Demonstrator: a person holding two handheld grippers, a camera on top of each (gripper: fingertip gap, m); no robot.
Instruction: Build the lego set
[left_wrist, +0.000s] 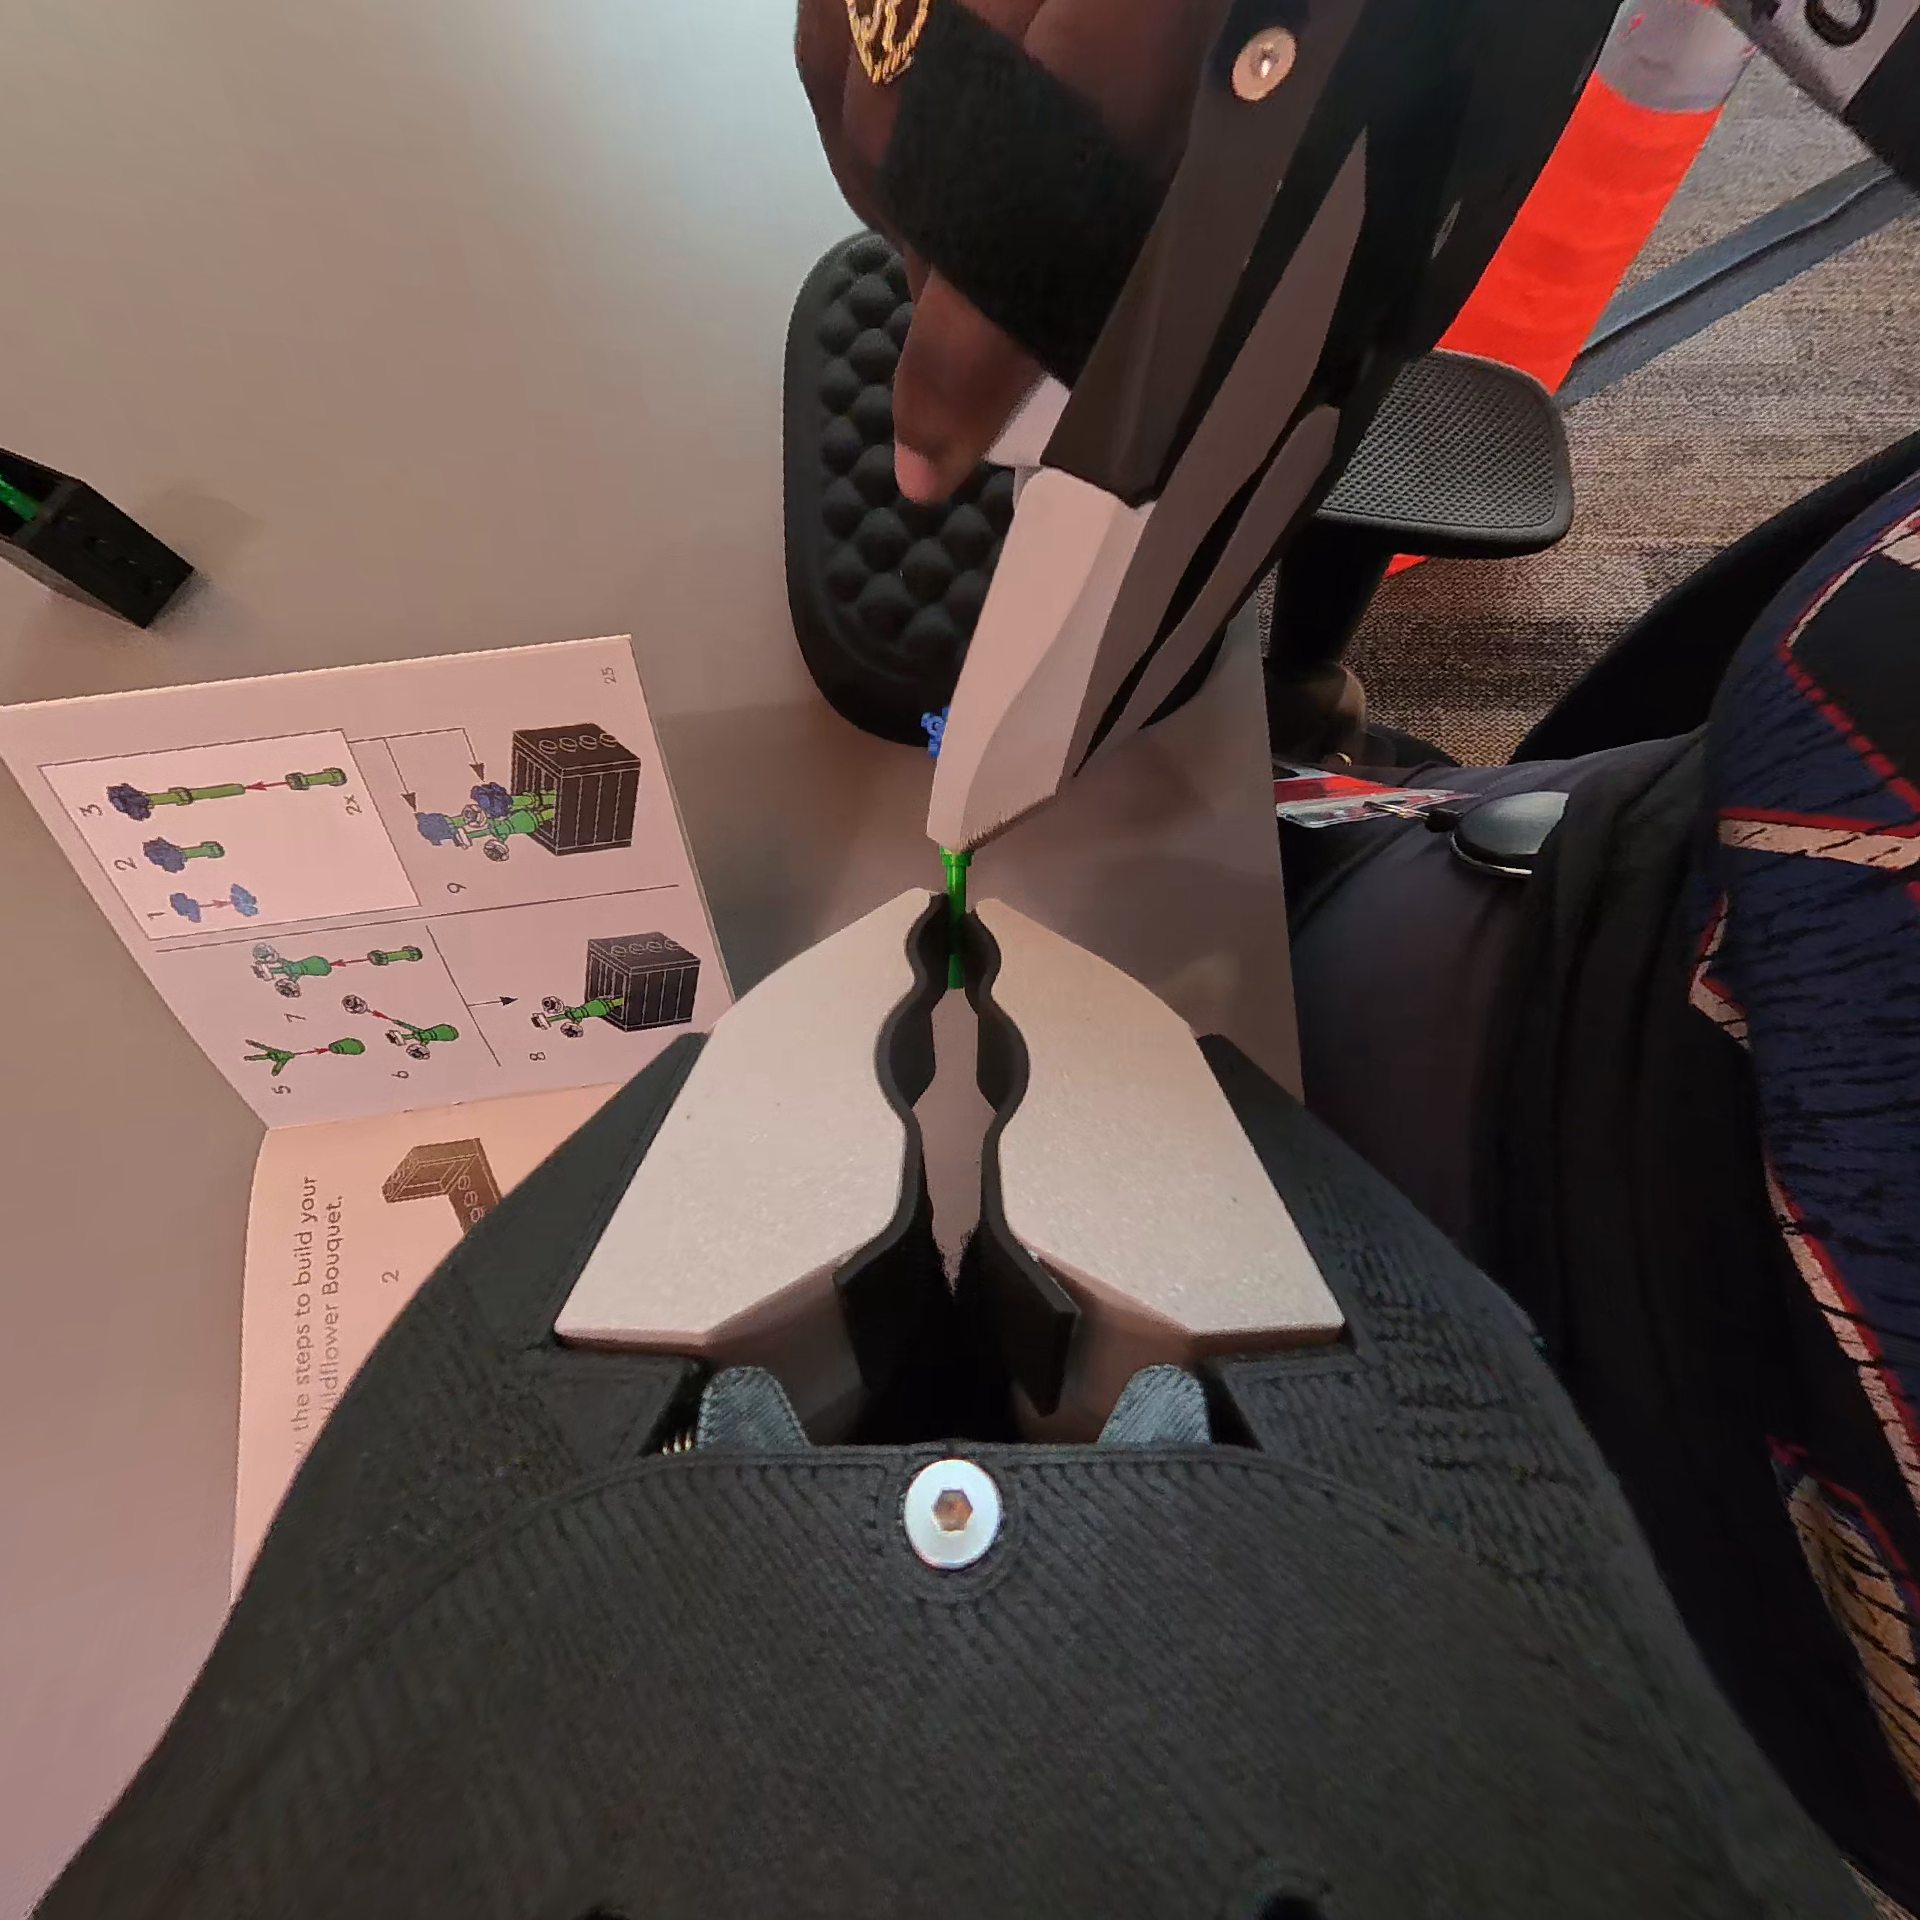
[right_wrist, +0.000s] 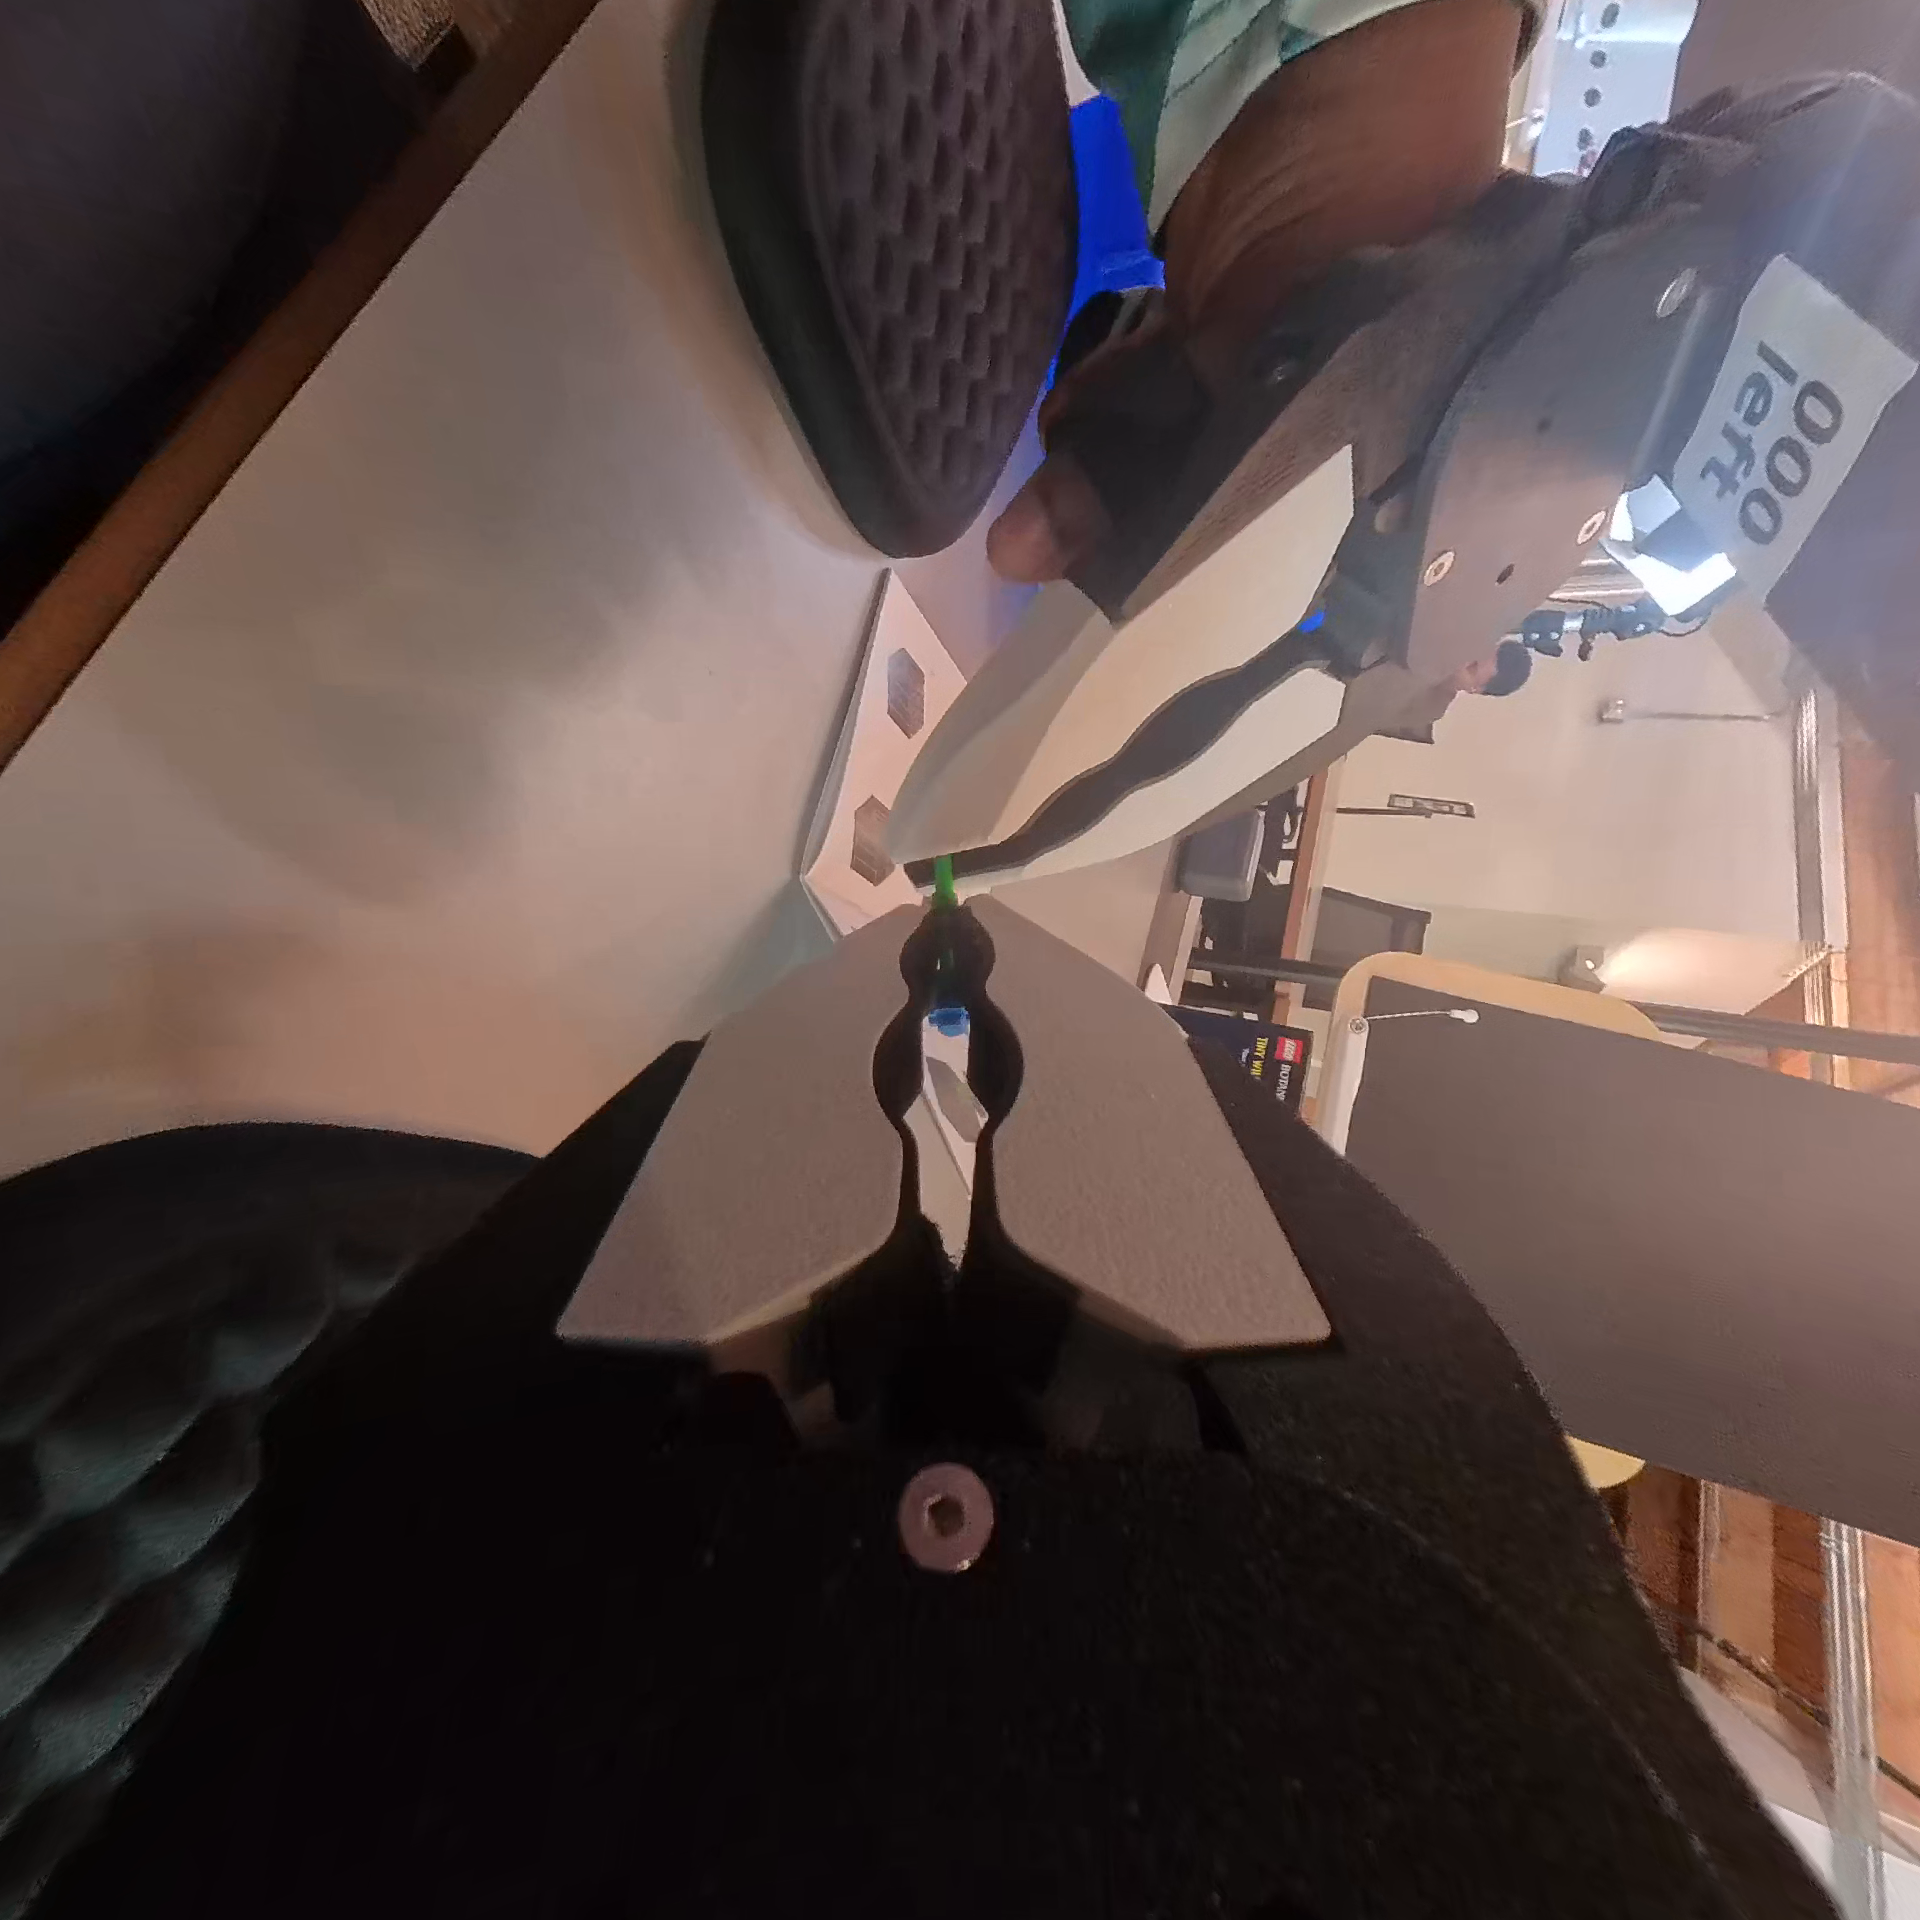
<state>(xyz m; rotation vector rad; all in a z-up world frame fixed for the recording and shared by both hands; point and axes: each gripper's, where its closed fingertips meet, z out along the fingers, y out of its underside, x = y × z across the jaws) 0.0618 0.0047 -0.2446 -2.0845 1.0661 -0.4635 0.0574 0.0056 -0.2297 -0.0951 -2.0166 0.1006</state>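
Two grippers meeting tip to tip over the pale grey counter (left_wrist: 416, 312), one thin bright-green plastic stem piece (left_wrist: 954, 914) spanning both. Long axis of that stem running straight along the fingers of the left gripper (left_wrist: 954, 909) and out past their tips, where the right gripper (left_wrist: 971, 831) comes down on its far end from above. Closed almost fully, the left fingers (left_wrist: 790, 1122), only the stem's width between them, pinching its lower length at the very tips. In the right wrist view, the same green stem (right_wrist: 943, 883) seated between the tips of the right gripper (right_wrist: 943, 920), those fingers (right_wrist: 769, 1143) likewise nearly shut around it, with a small blue flower piece (right_wrist: 948, 1020) just behind in the gap; whether blue is already joined to green, cannot tell. Left gripper (right_wrist: 935, 868) there gripping the stem's other end. Neither hand nearer; both on the part, held well above the counter. Likely a push-together along the stem's axis, needing both sets of fingers kept in line. Open paper instruction booklet (left_wrist: 416, 883) flat on the counter to the left, black brick box (left_wrist: 83, 540) well beyond it
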